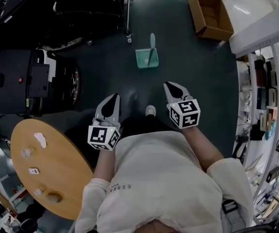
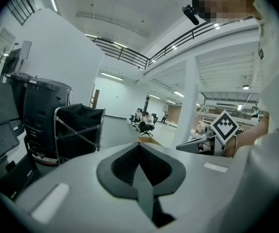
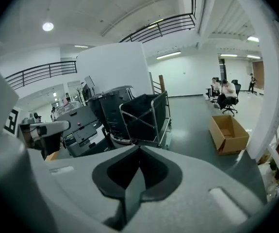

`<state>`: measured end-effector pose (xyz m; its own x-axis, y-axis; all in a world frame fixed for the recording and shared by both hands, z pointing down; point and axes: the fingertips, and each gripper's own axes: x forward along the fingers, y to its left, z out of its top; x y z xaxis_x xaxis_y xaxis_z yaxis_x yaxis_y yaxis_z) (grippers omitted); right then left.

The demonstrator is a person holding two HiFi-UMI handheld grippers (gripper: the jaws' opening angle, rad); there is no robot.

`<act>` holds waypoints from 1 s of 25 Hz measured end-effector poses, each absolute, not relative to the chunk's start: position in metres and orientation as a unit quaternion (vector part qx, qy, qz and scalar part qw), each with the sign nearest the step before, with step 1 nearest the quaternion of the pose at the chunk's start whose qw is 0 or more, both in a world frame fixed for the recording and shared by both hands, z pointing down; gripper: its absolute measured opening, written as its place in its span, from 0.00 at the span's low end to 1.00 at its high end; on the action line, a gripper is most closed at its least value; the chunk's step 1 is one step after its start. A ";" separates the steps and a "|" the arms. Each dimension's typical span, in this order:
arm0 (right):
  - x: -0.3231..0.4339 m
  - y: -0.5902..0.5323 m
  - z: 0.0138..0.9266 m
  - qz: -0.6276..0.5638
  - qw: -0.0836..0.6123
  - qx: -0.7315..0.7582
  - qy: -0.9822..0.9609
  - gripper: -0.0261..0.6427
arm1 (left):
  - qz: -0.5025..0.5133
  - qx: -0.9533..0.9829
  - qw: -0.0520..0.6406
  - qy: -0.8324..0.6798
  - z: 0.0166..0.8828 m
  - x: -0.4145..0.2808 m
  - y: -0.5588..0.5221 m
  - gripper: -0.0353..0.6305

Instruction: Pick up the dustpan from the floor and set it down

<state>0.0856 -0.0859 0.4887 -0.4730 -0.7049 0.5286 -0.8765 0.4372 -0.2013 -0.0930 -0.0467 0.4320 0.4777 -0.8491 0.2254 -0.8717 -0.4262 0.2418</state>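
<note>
The dustpan [image 1: 147, 56] is pale green with an upright handle and stands on the dark floor ahead of the person's feet. It shows only in the head view. My left gripper [image 1: 115, 97] is held in front of the body, well short of the dustpan and to its left, jaws shut with nothing in them [image 2: 139, 145]. My right gripper [image 1: 169, 85] is beside it, a little nearer the dustpan and to its right, also shut and empty [image 3: 139, 147]. Neither gripper touches the dustpan.
An open cardboard box [image 1: 211, 14] lies on the floor at the back right. Black machines and a cart [image 1: 37, 76] line the left side. A round wooden table [image 1: 57, 174] with small items stands at the near left. White shelving [image 1: 268, 91] runs along the right.
</note>
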 end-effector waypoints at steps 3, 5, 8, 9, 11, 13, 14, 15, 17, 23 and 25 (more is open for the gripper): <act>0.081 -0.116 0.503 0.248 0.201 0.477 -0.819 0.03 | 0.044 0.846 0.178 -0.501 0.444 -0.093 -0.073 0.08; 0.079 -0.134 0.515 0.260 0.213 0.475 -0.813 0.03 | 0.052 0.843 0.195 -0.498 0.459 -0.095 -0.088 0.08; 0.078 -0.170 0.535 0.271 0.237 0.480 -0.800 0.04 | 0.059 0.837 0.239 -0.489 0.487 -0.100 -0.119 0.08; 0.076 -0.185 0.542 0.271 0.246 0.483 -0.795 0.06 | 0.063 0.837 0.250 -0.482 0.496 -0.102 -0.132 0.08; 0.070 -0.218 0.557 0.273 0.267 0.483 -0.788 0.12 | 0.071 0.843 0.263 -0.463 0.508 -0.105 -0.161 0.07; 0.067 -0.247 0.573 0.281 0.287 0.482 -0.779 0.19 | 0.082 0.852 0.268 -0.441 0.516 -0.103 -0.189 0.07; 0.066 -0.259 0.582 0.284 0.298 0.482 -0.773 0.22 | 0.090 0.857 0.265 -0.432 0.518 -0.101 -0.201 0.07; 0.066 -0.271 0.592 0.285 0.308 0.485 -0.768 0.26 | 0.099 0.862 0.257 -0.425 0.520 -0.099 -0.215 0.07; 0.066 -0.298 0.617 0.285 0.328 0.492 -0.754 0.30 | 0.107 0.869 0.243 -0.417 0.523 -0.096 -0.245 0.07; 0.067 -0.357 0.714 0.359 0.377 0.497 -0.694 0.33 | 0.101 0.865 0.270 -0.411 0.558 -0.106 -0.305 0.07; 0.071 -0.366 0.735 0.387 0.380 0.499 -0.676 0.33 | 0.104 0.861 0.280 -0.411 0.569 -0.107 -0.313 0.07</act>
<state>0.0710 -0.3660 0.7348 -0.2128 -0.3796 0.9003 -0.9687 0.2022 -0.1438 -0.1072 -0.3131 0.5691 0.6401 -0.6499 0.4097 -0.7666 -0.5046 0.3973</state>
